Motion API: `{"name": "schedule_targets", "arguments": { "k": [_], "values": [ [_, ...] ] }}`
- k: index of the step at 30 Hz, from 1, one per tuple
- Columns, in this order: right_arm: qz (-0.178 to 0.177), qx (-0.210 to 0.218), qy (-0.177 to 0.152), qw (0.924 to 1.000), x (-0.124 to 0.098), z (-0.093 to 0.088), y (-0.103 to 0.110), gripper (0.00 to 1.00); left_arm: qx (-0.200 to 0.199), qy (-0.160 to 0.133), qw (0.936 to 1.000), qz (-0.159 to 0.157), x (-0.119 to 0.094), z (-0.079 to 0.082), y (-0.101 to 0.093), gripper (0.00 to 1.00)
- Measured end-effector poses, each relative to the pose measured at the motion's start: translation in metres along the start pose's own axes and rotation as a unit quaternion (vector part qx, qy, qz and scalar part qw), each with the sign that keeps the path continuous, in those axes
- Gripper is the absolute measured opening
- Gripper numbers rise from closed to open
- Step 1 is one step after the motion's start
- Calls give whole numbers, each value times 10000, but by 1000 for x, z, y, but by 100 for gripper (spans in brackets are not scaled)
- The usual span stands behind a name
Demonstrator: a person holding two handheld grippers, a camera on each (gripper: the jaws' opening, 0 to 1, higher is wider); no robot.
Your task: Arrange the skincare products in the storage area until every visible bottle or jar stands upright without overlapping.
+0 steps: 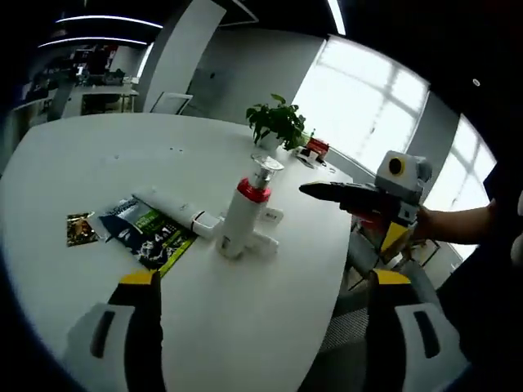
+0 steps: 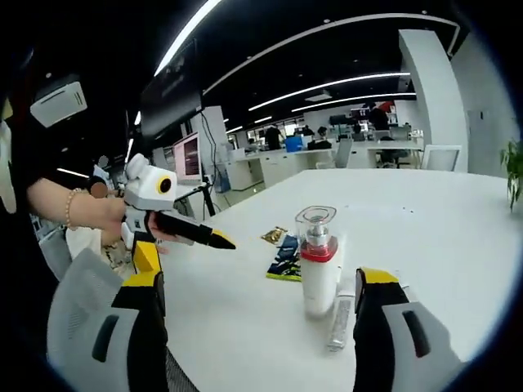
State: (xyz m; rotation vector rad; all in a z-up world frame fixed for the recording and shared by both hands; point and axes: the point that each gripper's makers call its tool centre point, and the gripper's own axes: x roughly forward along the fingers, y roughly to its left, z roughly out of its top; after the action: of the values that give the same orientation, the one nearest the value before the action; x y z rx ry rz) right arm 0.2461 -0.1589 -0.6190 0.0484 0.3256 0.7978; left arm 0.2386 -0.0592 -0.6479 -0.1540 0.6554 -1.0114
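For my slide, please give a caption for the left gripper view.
White bottle with red collar stands upright on white table among lying tubes, sachets.

In the left gripper view the upright pump bottle (image 1: 246, 206) hides part of the white tube (image 1: 181, 212) lying behind it and of a clear item (image 1: 263, 242) at its base. Print on the sachet (image 1: 148, 231) is too small to read. In the right gripper view, the potted plant (image 2: 514, 171) is cut off by the edge.

We see a white bottle (image 1: 243, 214) with red collar and clear cap, white tube (image 1: 176, 210), blue-green printed sachet (image 1: 147, 231), white table (image 1: 98, 163), yellow-tipped grippers.
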Motion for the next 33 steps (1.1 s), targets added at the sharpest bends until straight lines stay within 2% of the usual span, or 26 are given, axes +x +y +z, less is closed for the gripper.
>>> {"name": "schedule_targets", "arguments": {
  "k": [8,12,15,17,22,26,29,33],
  "values": [
    [-32,54,-18,10000,-6,-2,16,95,-264,-278,9991,174,-31,-12,-11,99],
    [36,44,-29,10000,-6,-6,28,96,-261,-229,9988,354,-43,-29,-16,99],
    [81,74,13,9999,-5,-11,31,96,-202,-29,9981,573,-53,-50,-13,99],
    [92,94,39,9999,-4,-13,34,95,-241,-65,9979,600,-57,-54,-14,99],
    [102,61,119,9999,-5,-14,37,95,-365,-389,9958,747,-63,-47,-19,99],
    [90,76,-3,9999,-6,-7,36,96,-298,-405,9952,838,-65,-46,-17,99],
    [89,64,1,9999,-5,-6,37,96,-180,-447,9941,968,-70,-41,-17,99],
    [89,61,16,9999,-6,-8,36,96,-220,-512,9934,998,-70,-42,-15,99]
  ]
}}
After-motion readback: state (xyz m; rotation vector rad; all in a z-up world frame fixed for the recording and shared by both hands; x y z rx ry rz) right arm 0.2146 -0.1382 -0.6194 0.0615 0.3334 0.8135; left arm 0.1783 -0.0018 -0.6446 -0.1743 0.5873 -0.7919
